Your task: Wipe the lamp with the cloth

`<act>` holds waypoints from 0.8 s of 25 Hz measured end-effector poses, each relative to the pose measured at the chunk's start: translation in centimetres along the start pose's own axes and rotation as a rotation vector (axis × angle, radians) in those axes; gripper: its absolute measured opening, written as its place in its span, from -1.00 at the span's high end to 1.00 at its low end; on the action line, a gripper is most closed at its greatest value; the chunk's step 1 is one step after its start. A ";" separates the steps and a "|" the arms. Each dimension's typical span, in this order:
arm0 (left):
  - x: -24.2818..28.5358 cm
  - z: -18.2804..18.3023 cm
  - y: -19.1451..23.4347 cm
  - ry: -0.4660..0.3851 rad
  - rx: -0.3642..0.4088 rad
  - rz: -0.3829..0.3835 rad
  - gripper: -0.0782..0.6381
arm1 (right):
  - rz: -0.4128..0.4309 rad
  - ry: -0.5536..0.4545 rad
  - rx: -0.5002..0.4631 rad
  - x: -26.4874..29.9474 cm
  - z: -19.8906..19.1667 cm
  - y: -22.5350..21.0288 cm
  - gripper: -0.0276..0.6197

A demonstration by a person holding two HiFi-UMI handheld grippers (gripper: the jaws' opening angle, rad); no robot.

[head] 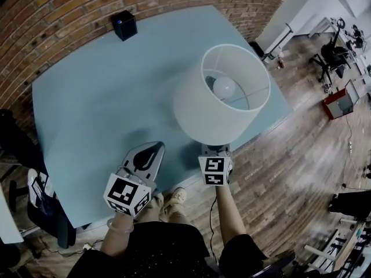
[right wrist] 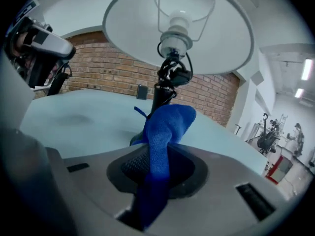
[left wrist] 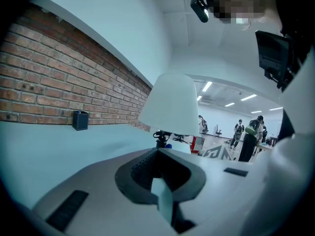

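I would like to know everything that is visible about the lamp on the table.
The lamp stands upright on the pale blue table, near the person's edge. Its white drum shade, fabric-like, is open on top, showing a white bulb and a thin wire frame. Below is a dark stem with a bundled cable. The right gripper, shut on the blue cloth, is low under the shade; whether cloth touches stem cannot be told.
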State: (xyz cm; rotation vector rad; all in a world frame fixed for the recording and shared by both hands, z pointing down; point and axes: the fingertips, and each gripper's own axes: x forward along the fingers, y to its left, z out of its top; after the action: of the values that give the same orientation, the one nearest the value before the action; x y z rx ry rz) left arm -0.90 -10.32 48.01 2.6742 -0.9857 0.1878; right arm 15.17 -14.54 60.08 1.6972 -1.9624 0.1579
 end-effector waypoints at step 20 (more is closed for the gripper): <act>2.2 -1.4 -0.5 0.049 -0.010 0.002 0.76 | 0.406 -0.412 0.884 -6.4 3.8 -9.9 0.66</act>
State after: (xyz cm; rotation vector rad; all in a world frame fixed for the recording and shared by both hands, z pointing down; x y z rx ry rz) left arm 1.06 -10.91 49.68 2.6471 -0.9716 0.2473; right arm 23.78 -12.45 51.38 1.8895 -2.7888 1.0232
